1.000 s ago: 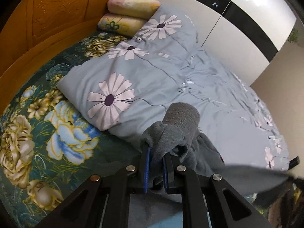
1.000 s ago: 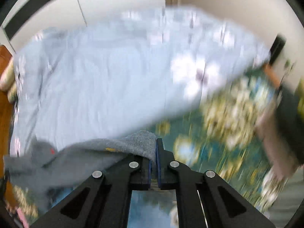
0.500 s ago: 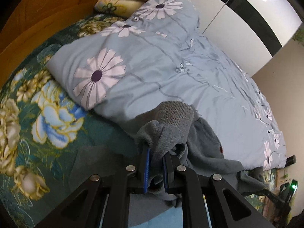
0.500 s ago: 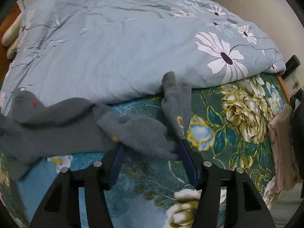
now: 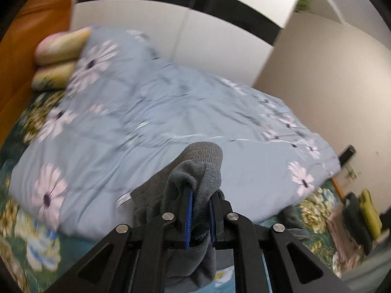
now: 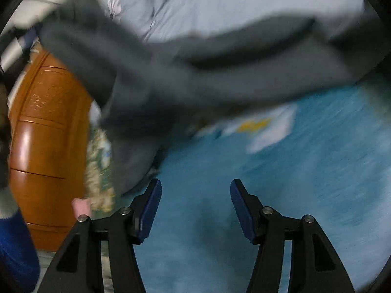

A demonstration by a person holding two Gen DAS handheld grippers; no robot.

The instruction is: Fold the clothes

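A grey sweatshirt (image 5: pixel 195 178) is pinched between the blue-padded fingers (image 5: pixel 187 217) of the left gripper (image 5: pixel 199 216), its ribbed cuff (image 5: pixel 204 150) standing up just beyond the fingertips and more fabric hanging below them, above a pale blue daisy-print duvet (image 5: pixel 151 122) spread over the bed. Two rolled pillows (image 5: pixel 58 61) lie against the orange wooden headboard (image 5: pixel 31 36), and a white wardrobe (image 5: pixel 195 31) with a dark band stands behind the bed. On the other side, the right gripper (image 6: pixel 195 196) holds its fingers (image 6: pixel 151 202) spread wide with nothing between them, over a teal floral bedsheet (image 6: pixel 305 171); the blurred garment stretches across the view beyond them, its lower fold near the left fingertip, though contact cannot be judged through the blur.
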